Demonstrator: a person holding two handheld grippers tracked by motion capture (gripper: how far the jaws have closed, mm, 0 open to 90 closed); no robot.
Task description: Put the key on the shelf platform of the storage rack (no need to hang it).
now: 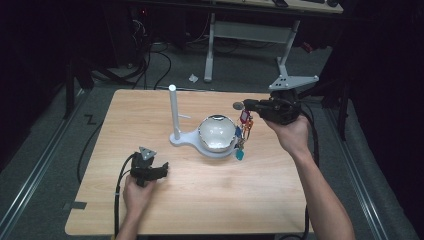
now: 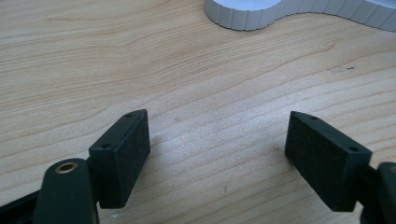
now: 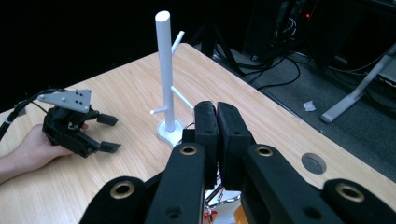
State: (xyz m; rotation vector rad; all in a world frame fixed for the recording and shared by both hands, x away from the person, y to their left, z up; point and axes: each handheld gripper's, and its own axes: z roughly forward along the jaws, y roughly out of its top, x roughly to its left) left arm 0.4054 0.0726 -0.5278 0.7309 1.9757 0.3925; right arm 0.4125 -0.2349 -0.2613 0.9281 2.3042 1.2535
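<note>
No text, label or number can be read on anything here

Bright overhead light on the table (image 1: 200, 200), glare on the bowl (image 1: 217, 131), dark surroundings.

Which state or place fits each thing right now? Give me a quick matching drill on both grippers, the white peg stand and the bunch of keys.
Things:
1. left gripper
2. right gripper
3. tall white plastic peg stand
4. colourful bunch of keys

States or places:
A. hangs beside the shiny metal bowl
B. jaws open, low over the wooden table
C. upright at the table's middle
D. jaws shut, raised above the table

Pairs: 1-B, 2-D, 3-C, 4-A
</note>
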